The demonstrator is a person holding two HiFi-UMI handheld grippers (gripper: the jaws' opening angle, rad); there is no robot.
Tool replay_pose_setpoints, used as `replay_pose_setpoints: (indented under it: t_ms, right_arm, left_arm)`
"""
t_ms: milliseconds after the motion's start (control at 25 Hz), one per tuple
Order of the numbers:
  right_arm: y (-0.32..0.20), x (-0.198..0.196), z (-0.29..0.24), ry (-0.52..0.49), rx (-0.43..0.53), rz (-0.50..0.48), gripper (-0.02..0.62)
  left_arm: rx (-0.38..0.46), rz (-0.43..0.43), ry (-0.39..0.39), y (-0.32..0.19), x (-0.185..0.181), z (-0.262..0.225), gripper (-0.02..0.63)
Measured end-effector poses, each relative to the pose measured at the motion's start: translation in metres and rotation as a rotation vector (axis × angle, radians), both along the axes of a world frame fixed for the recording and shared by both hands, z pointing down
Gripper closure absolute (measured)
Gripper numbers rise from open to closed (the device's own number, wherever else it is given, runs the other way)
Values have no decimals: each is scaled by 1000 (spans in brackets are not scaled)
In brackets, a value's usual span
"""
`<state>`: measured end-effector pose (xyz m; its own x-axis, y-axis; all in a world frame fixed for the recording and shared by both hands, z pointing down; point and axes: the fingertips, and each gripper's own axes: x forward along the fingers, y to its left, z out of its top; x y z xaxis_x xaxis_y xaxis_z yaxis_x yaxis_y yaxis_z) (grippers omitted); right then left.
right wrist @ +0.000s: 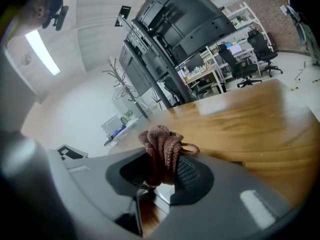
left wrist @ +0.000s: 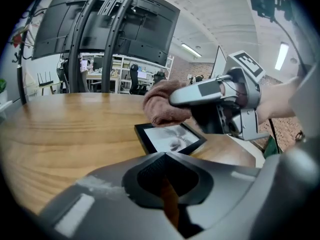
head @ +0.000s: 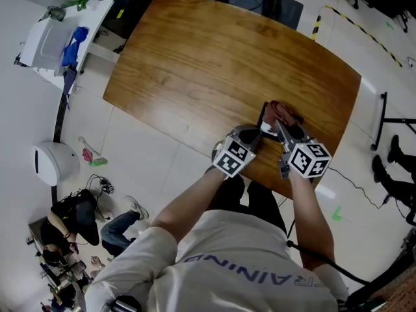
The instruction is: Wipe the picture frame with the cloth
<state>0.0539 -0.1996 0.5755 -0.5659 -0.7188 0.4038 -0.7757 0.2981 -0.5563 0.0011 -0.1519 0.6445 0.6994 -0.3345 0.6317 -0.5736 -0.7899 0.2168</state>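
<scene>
A small black picture frame lies flat near the wooden table's near edge. A reddish-brown knitted cloth is bunched in my right gripper, which is shut on it and holds it over the frame's far side. My left gripper sits at the frame's near corner. Its jaws are shut and I see nothing between them. Whether it touches the frame is hidden.
The table edge runs just under my forearms. A white cabinet stands at the far left, and a round white device sits on the floor. A person sits on the floor at lower left. Black stands rise at the right.
</scene>
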Motion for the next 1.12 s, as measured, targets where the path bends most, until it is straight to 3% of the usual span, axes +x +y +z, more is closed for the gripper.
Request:
replay_pose_setpoints:
  t_ms: [280, 520, 1120]
  right_arm:
    - [-14, -28, 29, 42, -120, -37, 482]
    - [-16, -27, 46, 89, -219, -28, 482]
    - [1, 44, 51, 202, -248, 25, 480]
  left_arm:
    - [-3, -16, 0, 2, 0, 6, 600]
    - [1, -11, 4, 0, 1, 1, 600]
    - [10, -38, -2, 1, -2, 7, 600]
